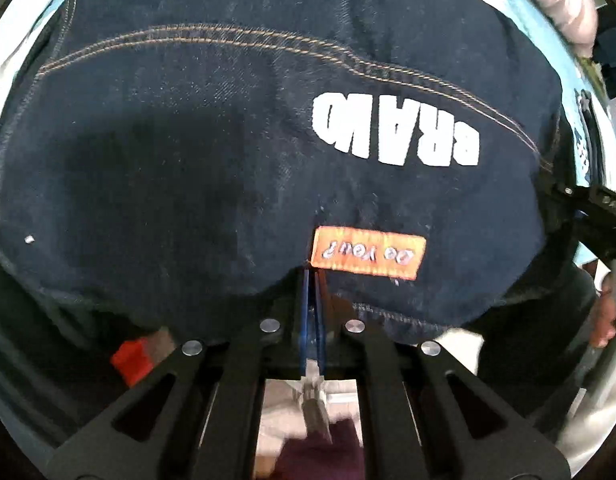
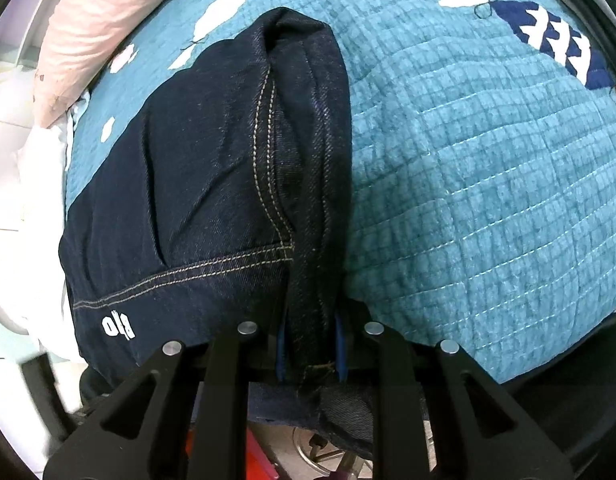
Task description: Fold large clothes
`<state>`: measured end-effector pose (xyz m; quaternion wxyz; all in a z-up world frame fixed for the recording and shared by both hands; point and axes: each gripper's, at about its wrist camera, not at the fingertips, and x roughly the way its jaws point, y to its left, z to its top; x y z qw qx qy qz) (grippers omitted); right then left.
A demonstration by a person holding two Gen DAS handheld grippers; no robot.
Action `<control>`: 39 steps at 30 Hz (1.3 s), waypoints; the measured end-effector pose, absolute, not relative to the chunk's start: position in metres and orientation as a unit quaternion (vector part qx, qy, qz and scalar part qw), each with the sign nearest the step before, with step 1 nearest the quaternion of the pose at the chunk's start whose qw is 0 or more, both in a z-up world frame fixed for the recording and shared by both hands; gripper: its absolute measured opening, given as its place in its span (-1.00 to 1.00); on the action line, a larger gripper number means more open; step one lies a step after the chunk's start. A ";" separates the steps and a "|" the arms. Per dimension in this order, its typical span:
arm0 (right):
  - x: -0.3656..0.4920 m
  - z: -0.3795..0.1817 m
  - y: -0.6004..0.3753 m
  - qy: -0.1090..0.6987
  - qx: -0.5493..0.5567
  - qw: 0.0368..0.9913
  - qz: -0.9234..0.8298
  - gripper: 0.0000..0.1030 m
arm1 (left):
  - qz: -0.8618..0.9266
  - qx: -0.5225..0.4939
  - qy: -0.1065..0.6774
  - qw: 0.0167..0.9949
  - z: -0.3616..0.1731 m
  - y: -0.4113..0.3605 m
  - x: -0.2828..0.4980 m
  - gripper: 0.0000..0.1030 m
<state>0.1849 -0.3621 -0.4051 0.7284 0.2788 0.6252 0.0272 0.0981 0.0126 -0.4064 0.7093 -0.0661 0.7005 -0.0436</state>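
the jeans (image 2: 211, 184) lie on the blue quilt (image 2: 488, 184), thick and heavy-looking but floppy. the right gripper (image 2: 311, 354) is clamped on a bunched seam; the left gripper (image 1: 314, 280) is pinched shut on the hem beside the orange patch (image 1: 368, 256). hems look safest to grip.

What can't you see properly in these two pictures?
- Left wrist view: the bed under the dark blue denim garment; the denim fills the picture.
- Left wrist view: small lettering on the orange rectangular patch, blurred and upside down.
- Right wrist view: the white printed word, cut short by a fold.
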 end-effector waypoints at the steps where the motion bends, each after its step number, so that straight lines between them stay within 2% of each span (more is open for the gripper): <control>1: 0.186 -0.405 -0.362 0.626 0.279 0.728 0.027 -0.67 | -0.041 -0.065 0.697 0.713 -0.405 0.011 0.099 -0.89; 6: 0.189 -0.403 -0.357 0.626 0.259 0.735 0.029 -0.66 | -0.048 -0.054 0.708 0.702 -0.378 0.004 0.086 -0.87; 10: 0.191 -0.406 -0.357 0.625 0.273 0.731 0.023 -0.65 | -0.052 -0.067 0.721 0.687 -0.417 0.001 0.084 -0.87; 14: 0.190 -0.406 -0.360 0.624 0.271 0.732 0.032 -0.65 | -0.041 -0.047 0.741 0.669 -0.419 -0.006 0.096 -0.88; 16: 0.189 -0.407 -0.363 0.623 0.278 0.730 0.036 -0.65 | -0.044 -0.046 0.743 0.666 -0.411 -0.016 0.104 -0.88; 21: 0.188 -0.410 -0.370 0.620 0.293 0.726 0.046 -0.65 | -0.056 -0.033 0.686 0.725 -0.364 -0.029 0.145 -0.83; 23: 0.189 -0.411 -0.372 0.620 0.299 0.724 0.048 -0.65 | -0.042 -0.031 0.681 0.731 -0.375 -0.030 0.174 -0.81; 26: 0.188 -0.412 -0.375 0.618 0.307 0.722 0.053 -0.65 | -0.029 -0.050 0.712 0.699 -0.427 -0.033 0.209 -0.80; 27: 0.187 -0.413 -0.378 0.618 0.310 0.721 0.055 -0.65 | -0.022 -0.056 0.724 0.688 -0.426 -0.033 0.220 -0.81; 30: 0.185 -0.414 -0.382 0.618 0.315 0.718 0.060 -0.65 | -0.019 -0.037 0.748 0.662 -0.410 -0.038 0.235 -0.81; 34: 0.183 -0.415 -0.391 0.618 0.320 0.714 0.070 -0.64 | -0.023 -0.054 0.694 0.717 -0.370 -0.043 0.259 -0.72; 35: 0.183 -0.416 -0.393 0.618 0.325 0.713 0.071 -0.64 | -0.019 -0.054 0.689 0.722 -0.374 -0.044 0.271 -0.58; 36: 0.183 -0.417 -0.394 0.618 0.330 0.710 0.072 -0.64 | -0.015 -0.046 0.693 0.720 -0.384 -0.041 0.281 -0.54; 38: 0.182 -0.418 -0.397 0.618 0.334 0.708 0.075 -0.64 | -0.004 -0.051 0.721 0.692 -0.432 -0.033 0.303 -0.52; 39: 0.181 -0.418 -0.399 0.618 0.335 0.707 0.076 -0.64 | 0.001 -0.056 0.728 0.683 -0.434 -0.033 0.316 -0.53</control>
